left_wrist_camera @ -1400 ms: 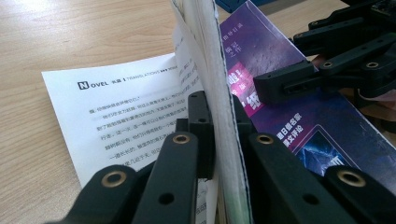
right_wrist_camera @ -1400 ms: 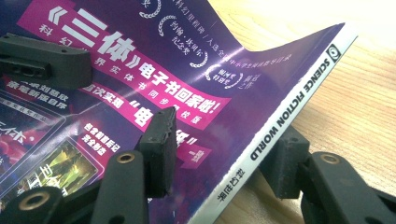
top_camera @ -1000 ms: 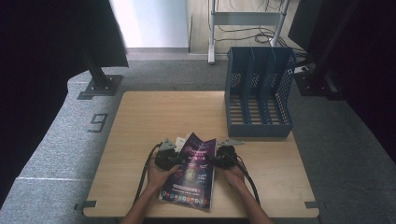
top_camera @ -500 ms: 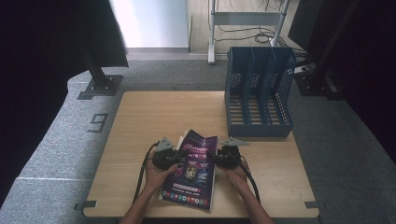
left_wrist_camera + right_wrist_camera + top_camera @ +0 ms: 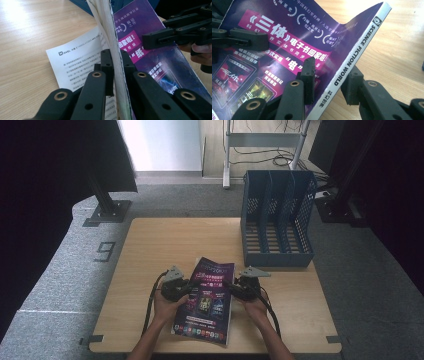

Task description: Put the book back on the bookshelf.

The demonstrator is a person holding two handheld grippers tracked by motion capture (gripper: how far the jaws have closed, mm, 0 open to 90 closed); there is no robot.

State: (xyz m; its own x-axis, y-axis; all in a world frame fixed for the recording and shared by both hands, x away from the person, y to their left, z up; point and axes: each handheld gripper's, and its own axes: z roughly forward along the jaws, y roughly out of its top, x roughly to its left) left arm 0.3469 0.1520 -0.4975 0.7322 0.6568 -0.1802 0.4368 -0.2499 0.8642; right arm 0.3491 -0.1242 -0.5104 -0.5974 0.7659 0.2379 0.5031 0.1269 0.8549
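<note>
A purple-covered magazine (image 5: 207, 300) is held off the wooden table (image 5: 165, 245) between both grippers, near the front edge. My left gripper (image 5: 191, 288) is shut on the open page edge (image 5: 115, 37), pads pressed flat against the page block. A white inner page (image 5: 80, 65) sags onto the table beside it. My right gripper (image 5: 228, 286) is on the spine side. Its jaws have just been closing, with the white spine (image 5: 359, 47) between them; one pad sits on the cover, the other under the spine. The right gripper's fingers (image 5: 162, 37) show across the cover.
A blue three-slot file rack (image 5: 277, 220) stands at the table's back right, slots open toward the magazine. Bare tabletop lies to the left and behind the magazine. A person's hands (image 5: 167, 307) come in from the front edge.
The right gripper has risen slightly, lifting the spine side of the magazine, and its jaws have narrowed on it. The left gripper has stayed put on the page edge.
</note>
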